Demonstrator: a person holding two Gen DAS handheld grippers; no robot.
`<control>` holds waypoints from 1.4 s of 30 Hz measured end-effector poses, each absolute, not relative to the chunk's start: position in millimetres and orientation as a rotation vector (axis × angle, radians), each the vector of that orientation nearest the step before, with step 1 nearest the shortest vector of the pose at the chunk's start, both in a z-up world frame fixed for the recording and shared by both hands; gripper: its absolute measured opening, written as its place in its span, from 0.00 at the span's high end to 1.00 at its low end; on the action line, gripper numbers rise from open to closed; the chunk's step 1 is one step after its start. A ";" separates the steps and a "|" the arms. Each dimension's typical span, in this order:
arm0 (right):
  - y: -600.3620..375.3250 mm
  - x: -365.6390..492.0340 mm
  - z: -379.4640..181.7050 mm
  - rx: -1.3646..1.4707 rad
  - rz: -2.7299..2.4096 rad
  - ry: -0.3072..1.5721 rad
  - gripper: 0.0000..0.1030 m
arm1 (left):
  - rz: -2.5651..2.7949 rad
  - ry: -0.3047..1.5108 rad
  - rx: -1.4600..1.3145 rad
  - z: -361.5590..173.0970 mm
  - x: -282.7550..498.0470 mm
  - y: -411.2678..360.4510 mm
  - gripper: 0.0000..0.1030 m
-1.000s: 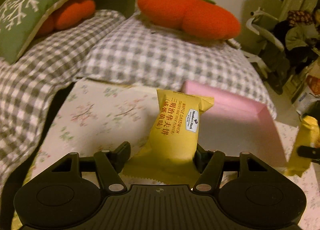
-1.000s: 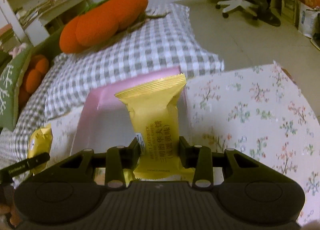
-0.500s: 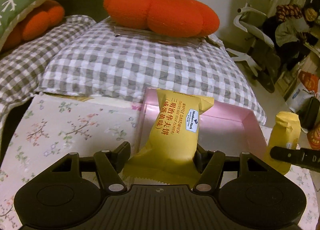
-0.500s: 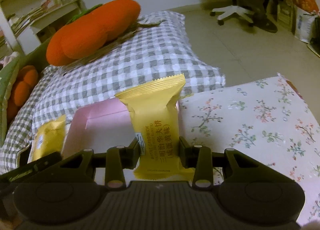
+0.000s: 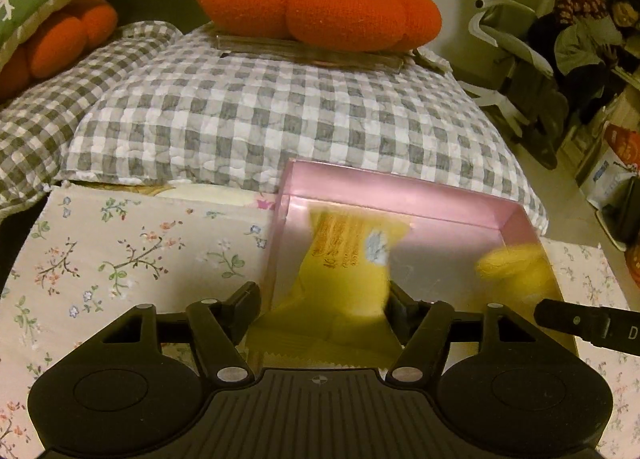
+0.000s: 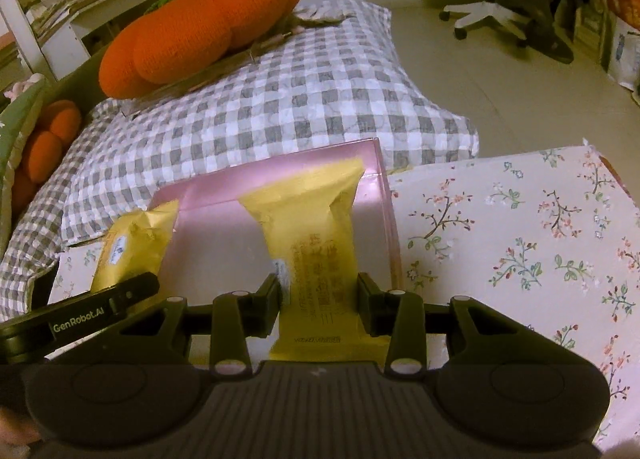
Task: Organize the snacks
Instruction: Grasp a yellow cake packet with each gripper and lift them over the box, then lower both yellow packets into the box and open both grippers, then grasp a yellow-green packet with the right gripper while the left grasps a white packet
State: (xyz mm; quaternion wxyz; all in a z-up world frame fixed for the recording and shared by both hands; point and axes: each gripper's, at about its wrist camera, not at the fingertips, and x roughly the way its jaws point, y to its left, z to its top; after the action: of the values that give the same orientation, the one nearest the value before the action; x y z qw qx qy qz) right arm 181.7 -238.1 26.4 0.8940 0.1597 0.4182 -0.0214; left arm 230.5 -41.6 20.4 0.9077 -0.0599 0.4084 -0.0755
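Here, the left gripper (image 5: 322,309) stood with its jaws apart, having just been opening; a yellow wafer packet (image 5: 344,275) lay blurred between them, its left side clear of the left finger, while contact on the right could not be told, so it appeared released over the near-left part of the pink box (image 5: 400,191). The right gripper (image 6: 318,301) had also just been opening slightly; a second yellow wafer packet (image 6: 316,243) stood upright between its fingers, the right one showing a narrow gap and the left one right against the wrapper, over the right half of the box. In the right wrist view the left gripper's finger crossed the lower left, below its packet. The box sat on a floral tablecloth (image 6: 520,243), its far wall just beside a grey gingham cushion (image 5: 280,111). On that cushion, farther back, rested an orange pumpkin-shaped pillow (image 5: 320,3). Beyond, at the right, stood a white office chair (image 6: 492,15).
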 end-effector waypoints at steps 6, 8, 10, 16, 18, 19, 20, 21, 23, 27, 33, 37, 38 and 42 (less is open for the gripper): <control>-243.7 175.5 36.4 0.354 -0.070 0.852 0.43 | -0.170 0.825 -0.140 32.6 222.4 -29.3 0.23; -245.4 172.4 39.4 0.369 -0.070 0.850 0.39 | -0.166 0.819 -0.147 38.4 218.0 -21.7 0.22; -244.9 169.6 42.0 0.370 -0.070 0.850 0.36 | -0.157 0.820 -0.143 43.7 213.6 -14.0 0.22; -239.0 155.7 52.4 0.392 -0.058 0.855 0.28 | -0.135 0.847 -0.170 53.3 189.0 14.3 0.20; -235.6 149.5 55.1 0.396 -0.049 0.865 0.28 | -0.135 0.861 -0.188 53.7 177.1 23.4 0.19; -233.3 145.8 56.6 0.399 -0.045 0.867 0.27 | -0.135 0.873 -0.197 53.5 170.6 27.6 0.19; -230.6 142.3 58.1 0.401 -0.038 0.872 0.27 | -0.139 0.880 -0.205 53.7 165.2 30.7 0.19; -228.2 138.8 59.2 0.402 -0.030 0.876 0.26 | -0.145 0.885 -0.206 54.2 158.6 33.5 0.19; -222.5 129.5 60.4 0.406 -0.013 0.884 0.24 | -0.160 0.889 -0.195 54.8 145.4 36.4 0.19; -209.3 114.5 58.4 0.390 0.032 0.915 0.23 | -0.181 0.896 -0.193 50.2 121.4 38.2 0.15; -196.6 98.9 49.2 0.378 0.084 0.959 0.21 | -0.189 0.901 -0.184 35.8 109.2 41.7 0.15; -191.5 99.3 43.7 0.370 0.109 1.005 0.20 | -0.227 0.923 -0.175 33.2 106.3 39.0 0.15; -189.8 98.3 42.9 0.377 0.124 1.018 0.20 | -0.234 0.924 -0.151 33.1 105.3 35.0 0.15; -184.6 95.8 43.7 0.355 0.149 1.033 0.19 | -0.243 0.940 -0.072 28.7 99.7 20.4 0.15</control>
State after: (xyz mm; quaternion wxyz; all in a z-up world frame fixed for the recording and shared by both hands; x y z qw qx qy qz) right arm 95.8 -184.6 43.7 0.8519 0.1688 0.4907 0.0709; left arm 99.7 20.4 28.7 0.8837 -0.0345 0.4518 -0.1168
